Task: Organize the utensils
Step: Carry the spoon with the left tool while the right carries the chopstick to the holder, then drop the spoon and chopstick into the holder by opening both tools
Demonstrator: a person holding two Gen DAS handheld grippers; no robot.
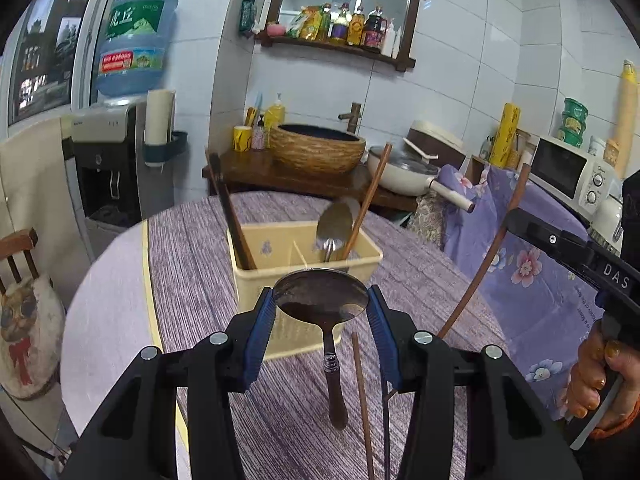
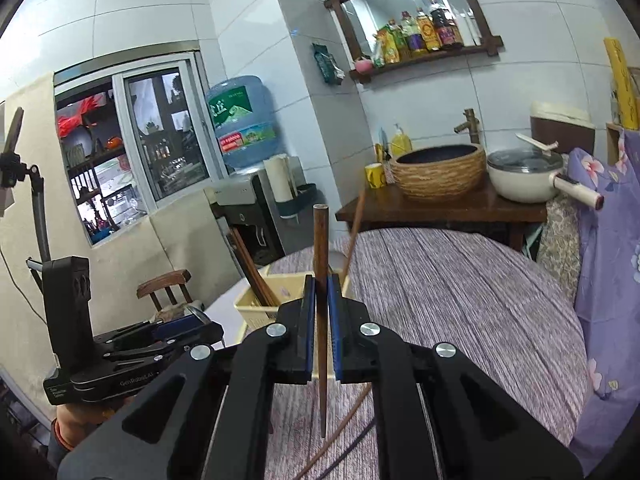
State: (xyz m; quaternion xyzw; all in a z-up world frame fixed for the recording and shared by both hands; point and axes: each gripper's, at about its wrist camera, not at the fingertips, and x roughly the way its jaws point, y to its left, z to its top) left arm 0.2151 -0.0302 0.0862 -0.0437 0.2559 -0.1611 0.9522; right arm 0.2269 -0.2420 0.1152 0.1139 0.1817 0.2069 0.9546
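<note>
I read "DAS" on my right gripper [image 1: 516,216], pinching a chopstick [image 2: 320,248] mid-frame; my left gripper [image 1: 322,312] clamps a spoon [image 1: 320,296] before the yellow caddy [image 1: 248,268].

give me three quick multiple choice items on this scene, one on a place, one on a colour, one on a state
1. Where does the yellow bin stand?
A on the table
B on the chair
C in the sink

2. What colour are the pads on the left gripper fingers?
A red
B blue
C white

3. What does the right gripper hold?
A nothing
B a spoon
C a chopstick

Answers: 1 A, it sits on the purple tablecloth. 2 B, blue strips line both. 3 C, its fingers clamp the brown stick.
</note>
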